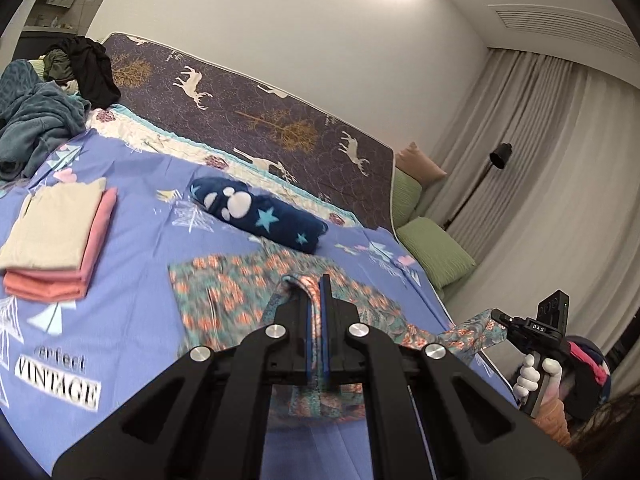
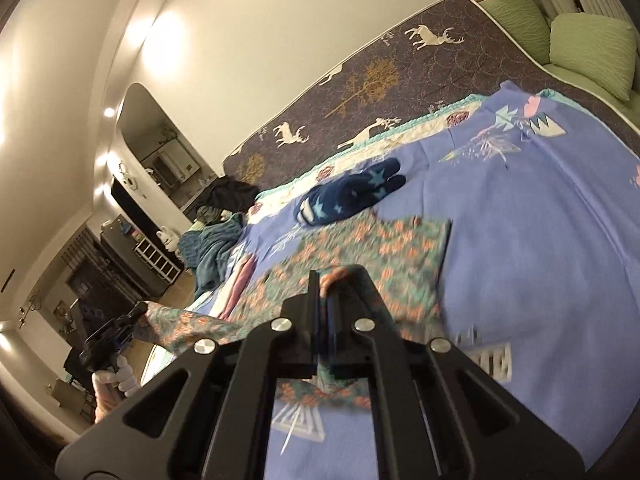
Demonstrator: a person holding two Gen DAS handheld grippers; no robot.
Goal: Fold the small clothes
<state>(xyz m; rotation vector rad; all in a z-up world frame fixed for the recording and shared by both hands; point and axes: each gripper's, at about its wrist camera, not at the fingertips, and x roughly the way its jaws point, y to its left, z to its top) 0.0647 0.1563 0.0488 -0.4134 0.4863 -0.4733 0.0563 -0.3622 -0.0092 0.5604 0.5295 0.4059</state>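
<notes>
Both fingers pinch edges of a limp, light floral garment (image 1: 208, 292), half-lifted off the bed (image 1: 132, 240): left gripper (image 1: 319, 292), right gripper (image 2: 323, 292).

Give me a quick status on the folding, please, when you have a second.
Left hand-held gripper and right hand-held gripper both shut on the floral garment, near edge lifted off the blue bedsheet. Navy star-print roll beyond, apart.
</notes>
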